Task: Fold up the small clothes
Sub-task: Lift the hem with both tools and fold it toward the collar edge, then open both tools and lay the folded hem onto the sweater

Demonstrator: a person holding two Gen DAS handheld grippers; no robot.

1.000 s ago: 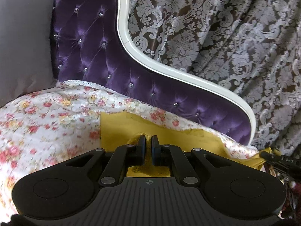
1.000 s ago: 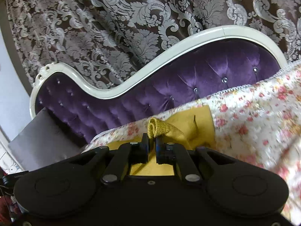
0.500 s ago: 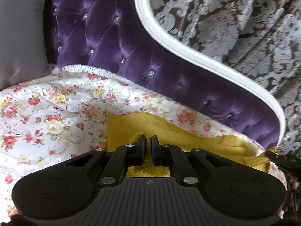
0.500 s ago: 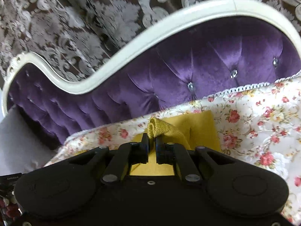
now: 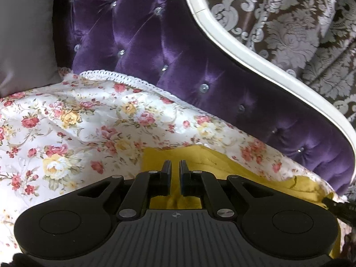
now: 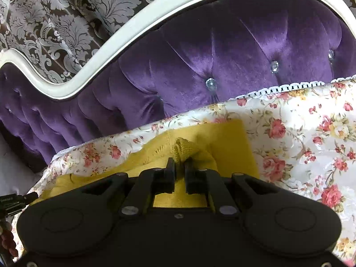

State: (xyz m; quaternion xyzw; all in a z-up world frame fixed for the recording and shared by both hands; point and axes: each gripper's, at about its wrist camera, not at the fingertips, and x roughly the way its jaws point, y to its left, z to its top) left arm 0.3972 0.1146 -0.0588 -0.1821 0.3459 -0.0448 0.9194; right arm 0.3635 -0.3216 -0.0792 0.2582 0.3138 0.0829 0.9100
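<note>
1. The purple headboard (image 5: 169, 51) with its white frame (image 5: 255, 51) stands big behind both sets of jaws, and a patterned curtain (image 5: 289, 22) hangs behind that.
2. The flowery bed cover (image 5: 77, 122) spreads under and beyond the jaws. A grey pillow (image 5: 24, 33) leans far off to the left of the left jaws.
3. The yellow garment (image 6: 227, 138) lies on the cover, right under both sets of jaws.
4. The right gripper (image 6: 180, 162) is pinching a bunched-up bit of the yellow knit.
5. The left gripper (image 5: 175, 166) has its jaws nearly together over the cloth, but I cannot tell if it holds any.
6. To fold well, I think both sides should go down together so the edges match.
7. The headboard is close ahead and could get in the way.
</note>
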